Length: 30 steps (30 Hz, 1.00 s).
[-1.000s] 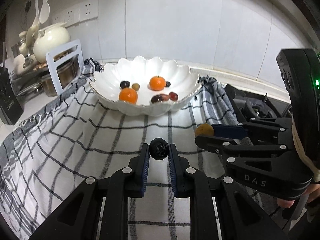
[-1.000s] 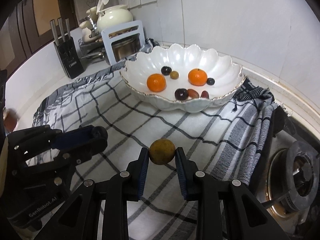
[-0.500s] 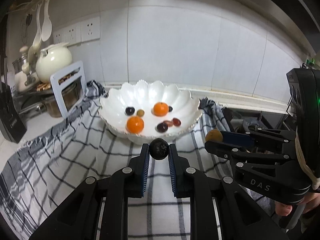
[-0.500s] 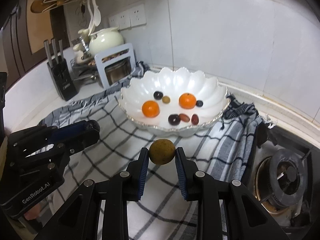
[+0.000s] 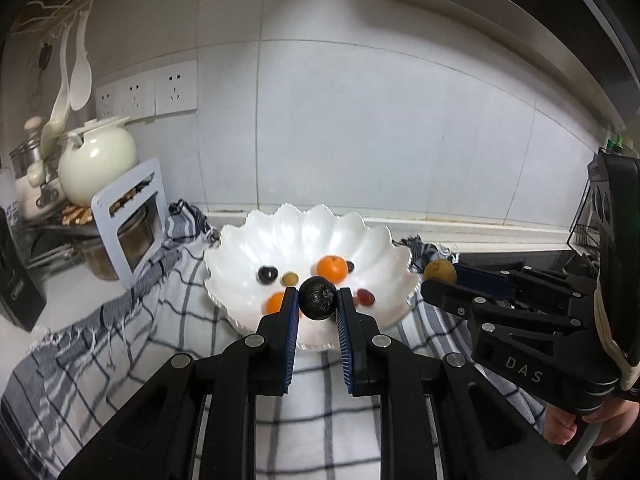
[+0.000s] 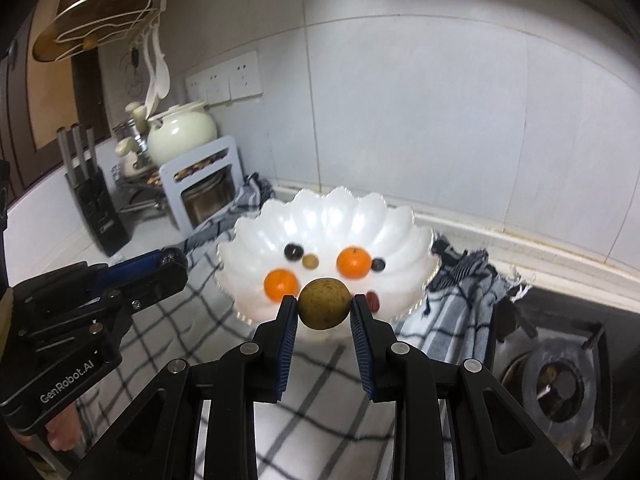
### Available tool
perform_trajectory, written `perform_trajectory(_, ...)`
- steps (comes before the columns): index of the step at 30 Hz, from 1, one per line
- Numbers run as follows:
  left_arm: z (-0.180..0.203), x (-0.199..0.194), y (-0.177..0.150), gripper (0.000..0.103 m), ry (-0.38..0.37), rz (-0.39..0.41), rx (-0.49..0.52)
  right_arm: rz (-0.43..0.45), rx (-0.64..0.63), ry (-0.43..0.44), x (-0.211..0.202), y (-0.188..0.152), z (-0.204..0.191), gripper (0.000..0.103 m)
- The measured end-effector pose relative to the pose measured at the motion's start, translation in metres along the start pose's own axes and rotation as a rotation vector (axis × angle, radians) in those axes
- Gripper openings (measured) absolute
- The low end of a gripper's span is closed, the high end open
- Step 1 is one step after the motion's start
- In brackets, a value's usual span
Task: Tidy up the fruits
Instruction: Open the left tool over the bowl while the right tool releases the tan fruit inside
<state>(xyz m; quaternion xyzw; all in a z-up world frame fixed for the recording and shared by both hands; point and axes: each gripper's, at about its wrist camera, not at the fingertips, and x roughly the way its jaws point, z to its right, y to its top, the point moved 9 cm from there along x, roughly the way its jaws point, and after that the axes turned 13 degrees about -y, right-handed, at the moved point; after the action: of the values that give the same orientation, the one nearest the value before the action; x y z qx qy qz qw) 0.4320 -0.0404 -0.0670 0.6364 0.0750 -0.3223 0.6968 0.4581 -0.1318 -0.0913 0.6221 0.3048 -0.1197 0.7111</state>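
Observation:
My left gripper (image 5: pixel 318 301) is shut on a small black wrinkled fruit (image 5: pixel 318 298) and holds it in the air in front of the white scalloped bowl (image 5: pixel 360 236). My right gripper (image 6: pixel 324 305) is shut on a round yellow-brown fruit (image 6: pixel 324 303), also raised in front of the bowl (image 6: pixel 392 224). The bowl holds two oranges (image 6: pixel 353 262), dark grapes (image 6: pixel 293 252), a small greenish fruit (image 6: pixel 309 261) and red dates (image 5: pixel 365 297). The right gripper with its fruit shows at right in the left wrist view (image 5: pixel 440 274); the left gripper shows at left in the right wrist view (image 6: pixel 168 264).
A checked cloth (image 5: pixel 120 344) covers the counter under the bowl. At the left stand a cream teapot (image 5: pixel 98 160), a white rack (image 5: pixel 128 216) and a knife block (image 6: pixel 96 204). A gas hob (image 6: pixel 560 384) lies at the right. The tiled wall is behind.
Both grippers have risen with their fruits and tilted up; the bowl now sits lower and farther in both views, just behind the held fruits.

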Motion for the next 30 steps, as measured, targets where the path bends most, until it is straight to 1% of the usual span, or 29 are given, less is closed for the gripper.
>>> perform_trajectory(8, -0.022, 0.024, 0.027, 0.02, -0.029, -0.013, -0.003, 0.007, 0.024, -0.049, 0.028, 0.03, 0.002, 0.029)
perform_trajectory(16, -0.047, 0.06, 0.042, 0.02, -0.036, -0.063, -0.022, -0.045, 0.029, -0.082, 0.066, 0.042, 0.004, 0.029)
perform_trajectory(22, -0.061, 0.087, 0.044, 0.02, -0.046, -0.116, -0.038, -0.096, 0.034, -0.096, 0.092, 0.042, 0.004, 0.029)
perform_trajectory(26, -0.069, 0.104, 0.041, 0.02, -0.049, -0.15, -0.054, -0.127, 0.038, -0.101, 0.107, 0.042, 0.004, 0.029)
perform_trajectory(30, -0.074, 0.122, 0.034, 0.02, -0.056, -0.201, -0.061, -0.161, 0.033, -0.107, 0.12, 0.039, 0.004, 0.029)
